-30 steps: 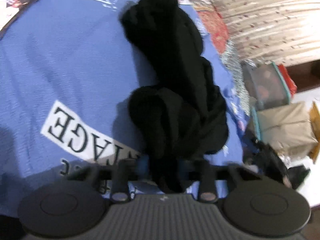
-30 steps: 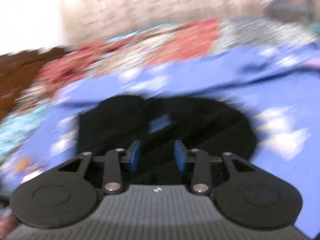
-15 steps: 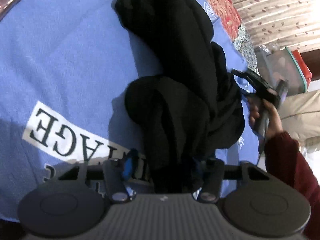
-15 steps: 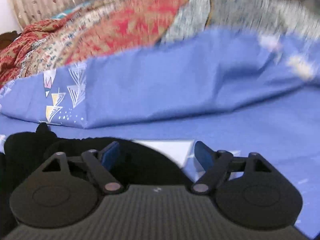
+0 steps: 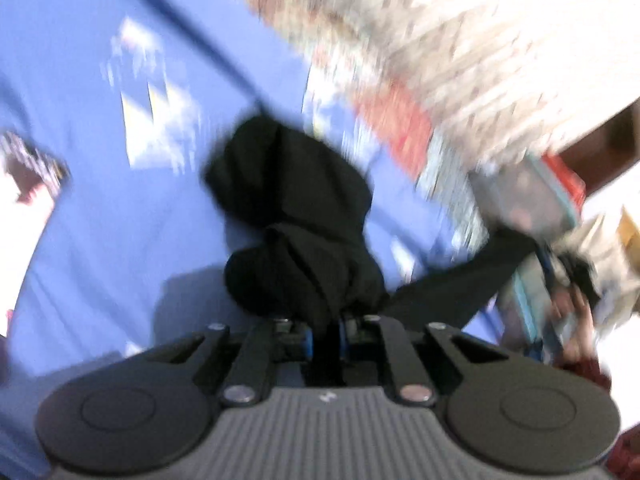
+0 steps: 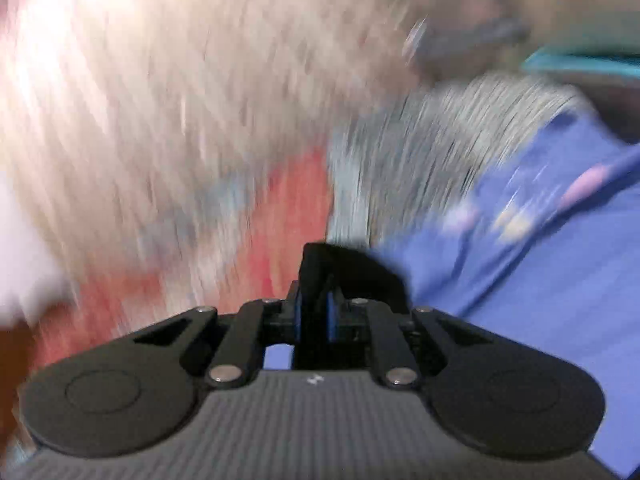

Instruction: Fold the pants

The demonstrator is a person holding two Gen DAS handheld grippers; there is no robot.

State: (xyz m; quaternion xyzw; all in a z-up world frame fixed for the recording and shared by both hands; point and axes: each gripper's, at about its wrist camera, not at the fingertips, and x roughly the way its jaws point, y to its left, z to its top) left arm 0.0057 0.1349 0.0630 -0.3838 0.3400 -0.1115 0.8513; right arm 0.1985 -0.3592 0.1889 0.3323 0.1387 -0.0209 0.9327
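So my left tongs (image 5: 326,338) are angled down at the bed and clamped on a bunch of the black pants (image 5: 296,216); the jaws have just been closing and the fabric is pinched right between the blue pads. My right tongs (image 6: 316,314) point nearly level, rolled to one side, and they've just snapped closed too, with a black edge of the pants caught between them. In the left view a strip of the pants stretches off to the right toward my right hand (image 5: 568,300), which is really blurry. The rest of the pants sits in one crumpled heap on the blue bedsheet (image 5: 92,216), just beyond the left tongs. Count: one pair of pants, two tongs, one bed.
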